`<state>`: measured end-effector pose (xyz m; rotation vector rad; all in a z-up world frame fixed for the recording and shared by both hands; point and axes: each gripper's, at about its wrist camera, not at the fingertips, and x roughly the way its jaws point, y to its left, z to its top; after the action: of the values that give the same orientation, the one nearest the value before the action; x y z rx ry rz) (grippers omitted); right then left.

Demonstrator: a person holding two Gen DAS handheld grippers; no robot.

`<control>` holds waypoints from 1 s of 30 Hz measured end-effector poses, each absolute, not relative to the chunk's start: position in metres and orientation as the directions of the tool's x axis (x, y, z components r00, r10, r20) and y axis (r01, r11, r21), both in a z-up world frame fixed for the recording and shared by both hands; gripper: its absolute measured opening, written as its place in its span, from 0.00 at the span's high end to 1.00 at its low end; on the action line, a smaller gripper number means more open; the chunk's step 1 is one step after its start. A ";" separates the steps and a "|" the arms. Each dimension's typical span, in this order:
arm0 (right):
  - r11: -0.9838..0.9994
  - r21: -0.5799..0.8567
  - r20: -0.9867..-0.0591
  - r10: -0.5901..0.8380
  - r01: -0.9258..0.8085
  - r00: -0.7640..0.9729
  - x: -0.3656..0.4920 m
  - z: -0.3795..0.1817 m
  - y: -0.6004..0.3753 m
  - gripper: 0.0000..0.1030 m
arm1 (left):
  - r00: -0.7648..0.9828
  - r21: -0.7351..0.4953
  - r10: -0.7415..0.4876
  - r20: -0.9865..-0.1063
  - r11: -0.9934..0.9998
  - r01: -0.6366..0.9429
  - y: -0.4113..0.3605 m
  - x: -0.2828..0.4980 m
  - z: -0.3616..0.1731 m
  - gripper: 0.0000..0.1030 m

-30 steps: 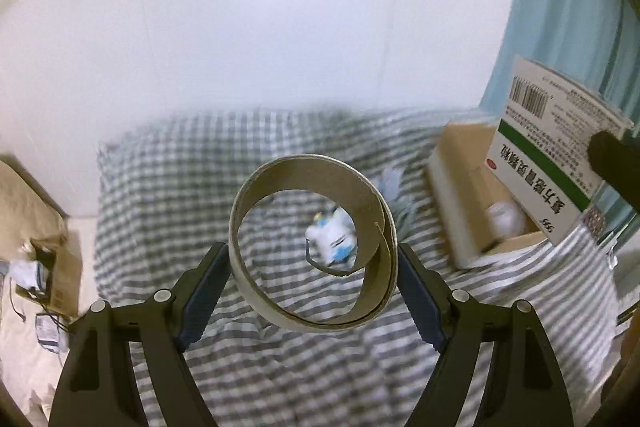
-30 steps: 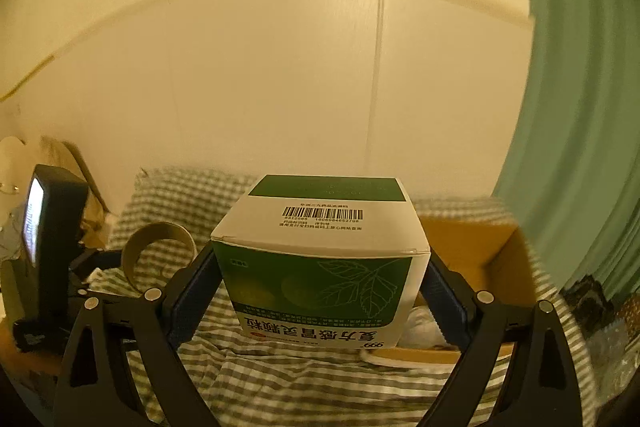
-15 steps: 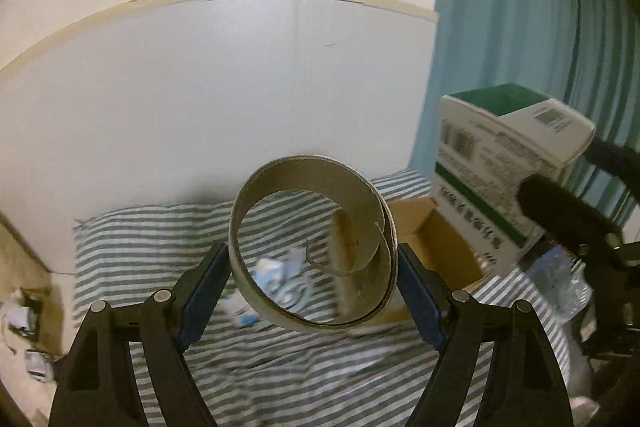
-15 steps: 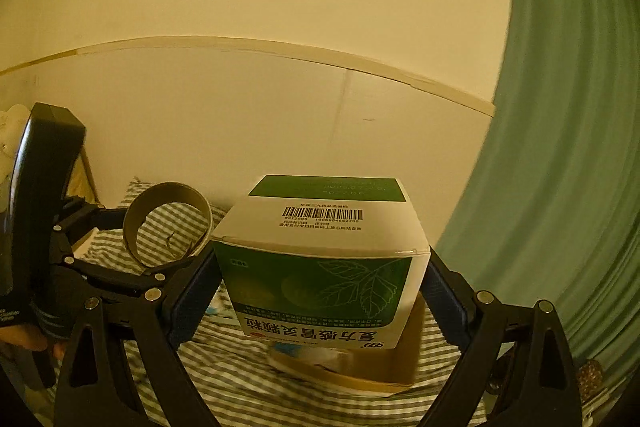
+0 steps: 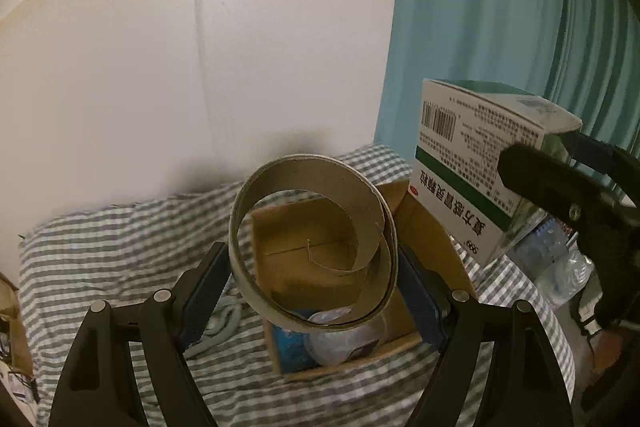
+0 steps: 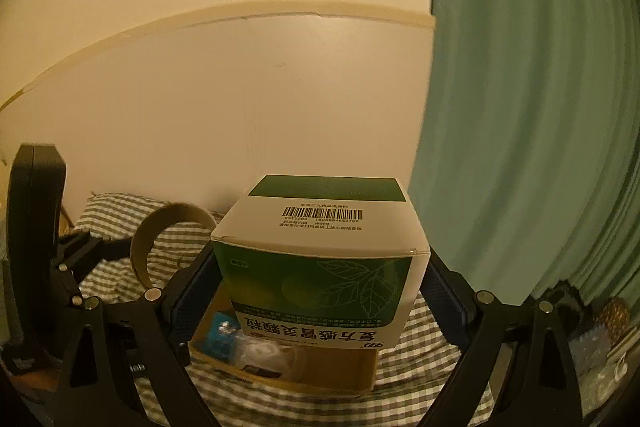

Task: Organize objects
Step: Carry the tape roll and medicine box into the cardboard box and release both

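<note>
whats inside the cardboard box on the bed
The cardboard box holds a blue packet and a whitish bundle at its near end. The cardboard ring covers part of the inside.

Checked bed sheet (image 5: 120,239) carries 1 open cardboard box (image 5: 436,247), against wall.

Cardboard ring (image 5: 312,247) in the left claw (image 5: 316,283), above an open cardboard box (image 5: 436,247) on checked bedding (image 5: 120,247).

- Both views are dim, with dark fisheye vignettes in the corners and straight lines bowed toward the edges.
- The left view looks cool and fairly sharp; a soft shadow falls on the wall (image 5: 248,163).
- The right view has a yellow cast, and the curtain (image 6: 520,147) is smeared.
</note>
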<state>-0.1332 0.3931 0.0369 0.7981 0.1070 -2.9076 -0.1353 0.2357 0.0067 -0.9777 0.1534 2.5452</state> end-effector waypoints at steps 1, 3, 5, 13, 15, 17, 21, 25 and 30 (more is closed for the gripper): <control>-0.990 -0.028 -0.516 -0.103 0.137 -0.850 -0.138 0.033 0.399 0.10 | -0.664 -0.046 0.336 -0.667 -0.909 -0.414 0.232 -0.145 0.000 0.19; -0.990 -0.011 -0.528 -0.111 0.138 -0.842 -0.145 0.023 0.406 0.10 | -0.655 -0.039 0.333 -0.678 -0.906 -0.420 0.239 -0.150 -0.009 0.19; -0.990 0.006 -0.542 -0.120 0.139 -0.832 -0.158 0.012 0.409 0.10 | -0.649 -0.025 0.320 -0.690 -0.907 -0.421 0.244 -0.157 -0.020 0.19; -0.988 0.002 -0.594 -0.126 0.155 -0.794 -0.189 -0.022 0.408 0.10 | -0.614 -0.039 0.317 -0.723 -0.906 -0.421 0.257 -0.176 -0.057 0.19; -0.988 0.010 -0.605 -0.130 0.157 -0.785 -0.190 -0.028 0.406 0.10 | -0.599 -0.042 0.317 -0.735 -0.903 -0.427 0.261 -0.178 -0.066 0.19; -0.988 0.017 -0.613 -0.133 0.155 -0.779 -0.194 -0.033 0.406 0.10 | -0.594 -0.038 0.315 -0.740 -0.902 -0.431 0.264 -0.179 -0.072 0.19; -0.988 0.026 -0.622 -0.136 0.154 -0.771 -0.202 -0.036 0.408 0.09 | -0.592 -0.057 0.323 -0.739 -0.904 -0.423 0.259 -0.181 -0.079 0.17; -0.988 0.047 -0.628 -0.144 0.147 -0.765 -0.207 -0.035 0.407 0.09 | -0.598 -0.047 0.305 -0.741 -0.912 -0.407 0.258 -0.184 -0.083 0.10; -0.994 0.030 -0.618 -0.104 0.109 -0.779 -0.209 -0.026 0.410 0.00 | -0.634 -0.007 0.261 -0.728 -0.927 -0.374 0.250 -0.177 -0.073 0.01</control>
<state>-0.2092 0.4097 -0.0256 0.9936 0.0108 -2.8610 -0.1774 0.2502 -0.0734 -1.1034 0.2056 2.5512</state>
